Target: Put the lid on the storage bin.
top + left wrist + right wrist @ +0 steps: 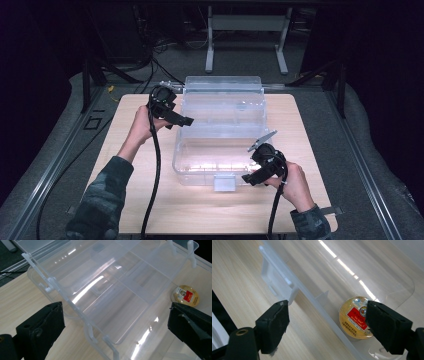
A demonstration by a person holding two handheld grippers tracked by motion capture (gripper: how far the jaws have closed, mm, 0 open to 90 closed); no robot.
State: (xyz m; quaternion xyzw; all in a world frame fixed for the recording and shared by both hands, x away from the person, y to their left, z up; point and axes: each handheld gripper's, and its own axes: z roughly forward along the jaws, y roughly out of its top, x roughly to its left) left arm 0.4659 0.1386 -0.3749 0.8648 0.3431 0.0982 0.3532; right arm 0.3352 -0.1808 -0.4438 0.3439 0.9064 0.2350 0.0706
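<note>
A clear plastic box (220,125) with divided compartments stands in the middle of the wooden table. A small round tin (354,318) with a gold rim and red label lies inside it by the front wall, seen through the plastic. The tin (185,295) also appears at the right of the left gripper view. My left gripper (179,120) is at the box's left side, and its jaws stand open over the box's edge (75,307). My right gripper (251,178) hangs at the box's front right corner. It is open, with the tin between and beyond its jaws.
A white latch tab (224,183) sticks out from the box's front wall. The wooden table top (200,210) has bare surface in front and at both sides. Metal rails, cables and a stand's legs (247,45) lie on the dark floor around it.
</note>
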